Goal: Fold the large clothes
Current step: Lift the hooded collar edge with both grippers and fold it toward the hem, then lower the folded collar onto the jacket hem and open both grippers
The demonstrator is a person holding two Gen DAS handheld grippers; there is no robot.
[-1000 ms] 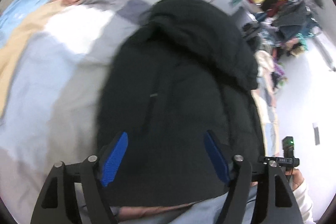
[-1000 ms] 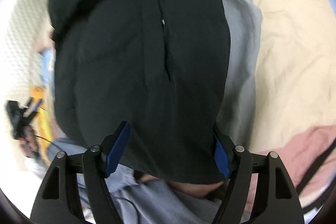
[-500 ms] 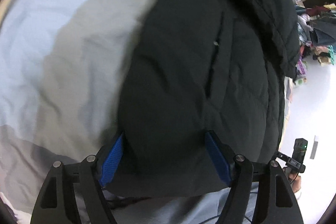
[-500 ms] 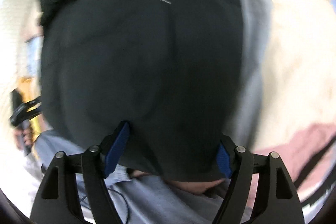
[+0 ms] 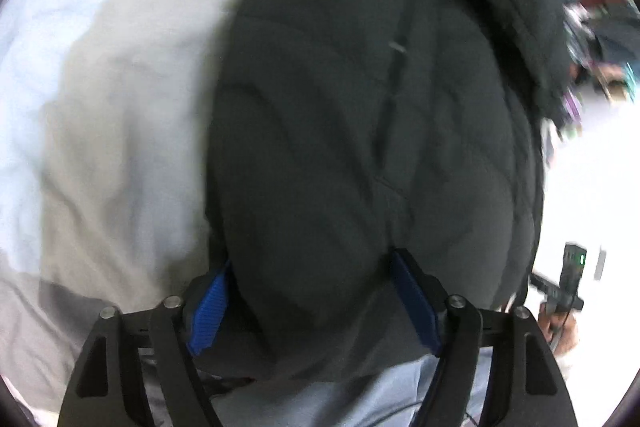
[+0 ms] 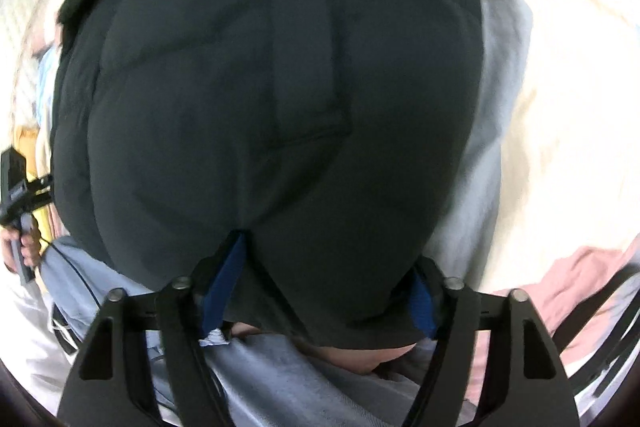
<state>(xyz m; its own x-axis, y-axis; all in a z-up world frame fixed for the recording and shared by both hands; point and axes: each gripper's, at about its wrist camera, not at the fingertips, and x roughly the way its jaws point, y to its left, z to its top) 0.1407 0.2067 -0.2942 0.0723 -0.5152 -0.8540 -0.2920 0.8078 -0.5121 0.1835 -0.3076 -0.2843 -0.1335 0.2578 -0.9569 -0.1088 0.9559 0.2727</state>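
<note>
On the bed [image 5: 100,131], a black jacket [image 5: 360,131] lies bunched. Both claws, left [image 5: 316,303] and right [image 6: 320,287], have just been closing, each pinching its hem.

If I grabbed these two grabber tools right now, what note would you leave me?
Left gripper: jaws have just been closing; the dark puffy jacket's bottom edge bulges between its blue pads.
Right gripper: likewise closing around the bottom edge.
Jacket lies front up, hood at the far end, on the patchwork bedspread.
Done: both grippers set at the bottom edge.
Left: probably finish the pinch, lift and fold toward the hood.
</note>
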